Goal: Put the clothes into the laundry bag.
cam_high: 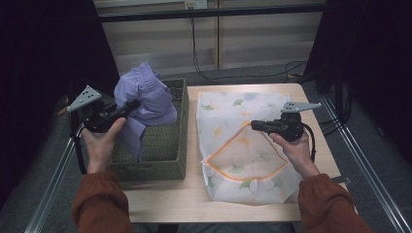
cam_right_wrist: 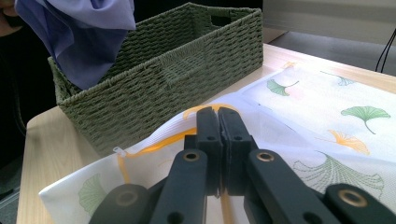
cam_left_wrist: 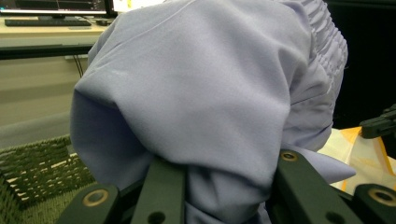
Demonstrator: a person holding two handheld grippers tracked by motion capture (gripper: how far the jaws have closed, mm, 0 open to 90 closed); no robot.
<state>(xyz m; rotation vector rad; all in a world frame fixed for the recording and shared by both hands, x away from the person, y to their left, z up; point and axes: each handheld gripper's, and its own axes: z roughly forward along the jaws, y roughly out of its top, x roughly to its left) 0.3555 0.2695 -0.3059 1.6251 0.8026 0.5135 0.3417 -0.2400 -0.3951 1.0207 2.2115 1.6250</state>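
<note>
A lavender garment (cam_high: pixel 145 97) hangs bunched over a green woven basket (cam_high: pixel 165 165) at the table's left. My left gripper (cam_high: pixel 132 106) is shut on the garment and holds it above the basket; in the left gripper view the cloth (cam_left_wrist: pixel 210 84) bulges out between the jaws of my left gripper (cam_left_wrist: pixel 229 186). On the right lies a white mesh laundry bag (cam_high: pixel 243 160) with a leaf print. My right gripper (cam_high: pixel 253 125) is shut on its orange-trimmed mouth edge (cam_right_wrist: pixel 154 142) and lifts it, so the bag gapes open. The right gripper (cam_right_wrist: pixel 218 121) has its jaws pressed together on that edge.
The wooden table (cam_high: pixel 160 199) has metal rails along both sides. The basket (cam_right_wrist: pixel 163 79) stands close beside the bag (cam_right_wrist: pixel 327 107). Cables (cam_high: pixel 291 68) lie on the floor behind the table. A desk with a keyboard (cam_left_wrist: pixel 46 21) stands farther off.
</note>
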